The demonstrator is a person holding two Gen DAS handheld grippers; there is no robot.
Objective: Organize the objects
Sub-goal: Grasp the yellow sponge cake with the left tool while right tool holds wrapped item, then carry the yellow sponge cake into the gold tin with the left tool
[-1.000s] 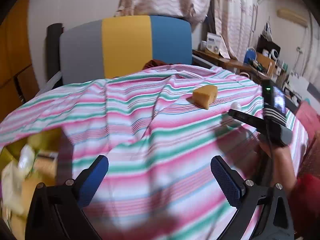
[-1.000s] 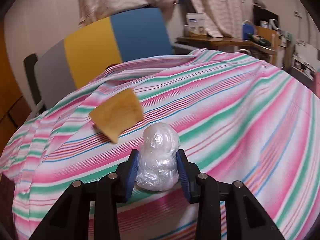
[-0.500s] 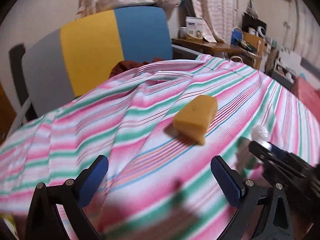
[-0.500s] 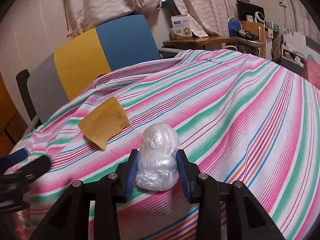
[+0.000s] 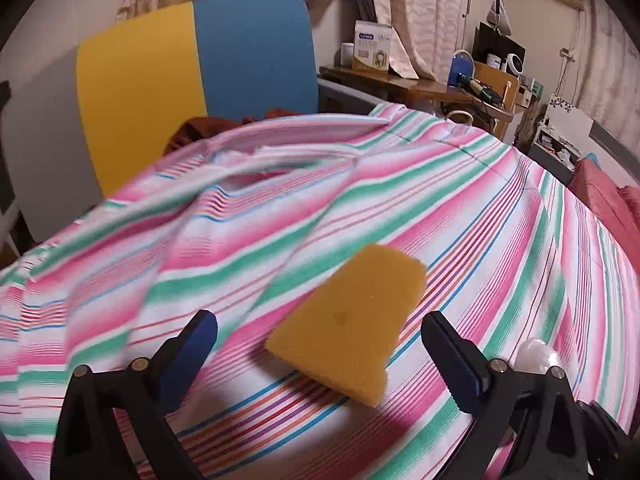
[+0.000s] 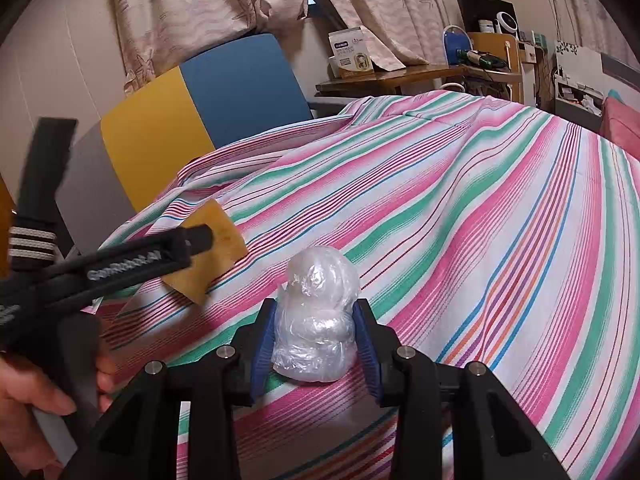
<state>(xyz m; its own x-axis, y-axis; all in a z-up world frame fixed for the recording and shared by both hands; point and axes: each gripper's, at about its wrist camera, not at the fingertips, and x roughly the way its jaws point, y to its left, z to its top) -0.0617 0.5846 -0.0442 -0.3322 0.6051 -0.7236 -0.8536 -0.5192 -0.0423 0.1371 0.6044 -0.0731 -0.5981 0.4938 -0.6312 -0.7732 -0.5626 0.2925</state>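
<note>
A cluttered bedroom-like space, with a striped pink, green and white cloth (image 5: pixel 460 216) draped over the counter as the work surface.

Nearest, in the right wrist view: right tool (image 6: pixel 314 344) clenched on a wad of clear plastic wrap (image 6: pixel 316 320), pinched at both sides low on its body, its base resting on or just above the cloth. Probably gripped that way to keep the soft, crumpled bundle upright and together while carried to wherever it belongs.

Just left of the wad and a little farther back: a yellow sponge (image 5: pixel 352 324) lying flat on the cloth, skewed diagonally. Left tool (image 5: pixel 320 354) released, blue pads spread wide to either side of the sponge's near end, touching nothing; likely lined up for a grasp across the sponge's width. Seen from the right wrist, half covering the sponge, with white lettering along one black finger, seemingly "GenRobot.AI", though blurred.

Behind the sponge, folds and a raised ridge in the cloth, then a chair back (image 5: pixel 192 64) in grey, yellow and blue panels.

Farthest from the sponge, beyond the cloth's right edge: a wooden side desk (image 6: pixel 400 76) carrying a white box (image 6: pixel 352 54) with print too small to read, under patterned curtains (image 6: pixel 200 4).
</note>
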